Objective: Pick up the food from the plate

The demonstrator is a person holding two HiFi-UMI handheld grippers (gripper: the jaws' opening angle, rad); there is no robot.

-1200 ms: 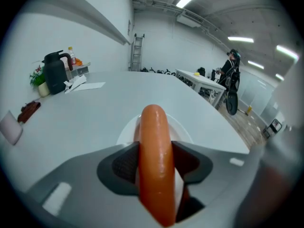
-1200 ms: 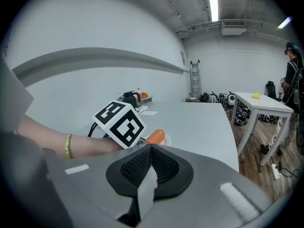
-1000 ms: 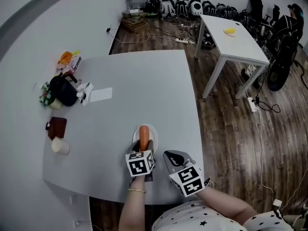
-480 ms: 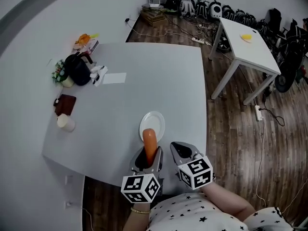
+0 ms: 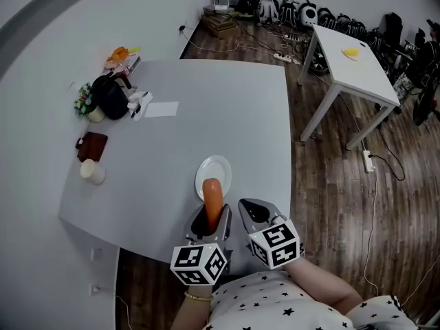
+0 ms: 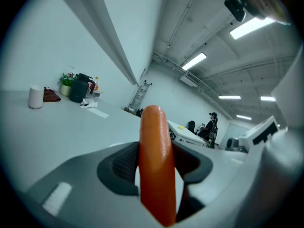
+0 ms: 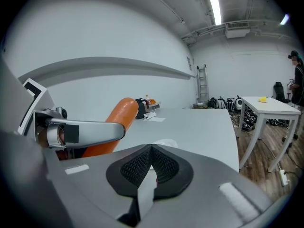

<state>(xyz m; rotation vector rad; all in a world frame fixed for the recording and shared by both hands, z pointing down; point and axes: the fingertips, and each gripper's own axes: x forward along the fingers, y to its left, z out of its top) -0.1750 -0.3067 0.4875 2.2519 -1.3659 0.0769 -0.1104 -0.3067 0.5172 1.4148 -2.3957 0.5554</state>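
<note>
I'm working over the grey counter (image 5: 206, 108), where the white plate (image 5: 218, 165) is sitting near the close edge, bare as far as I can see. The sausage (image 6: 156, 165) is standing between the jaws of the left gripper (image 5: 212, 218), which are pressing on its lower half from both sides at a fairly wide spread. Its free end is pointing up and away from me, over the plate's near rim. The right gripper (image 5: 251, 210) is hanging just beside the left one, its jaws together with nothing between them.

I'm judging the grasp as made and the lift as the step in hand. The next move is calling for a steady squeeze while carrying the sausage clear of the plate, since a smooth, round thing could slip or swing in the pads.

From above I'm finding it hard to tell how far the tip is clearing the plate. The sausage's near end is hiding inside the jaws. The clutter (image 5: 110, 102) at the far left corner is showing too small to name.
</note>
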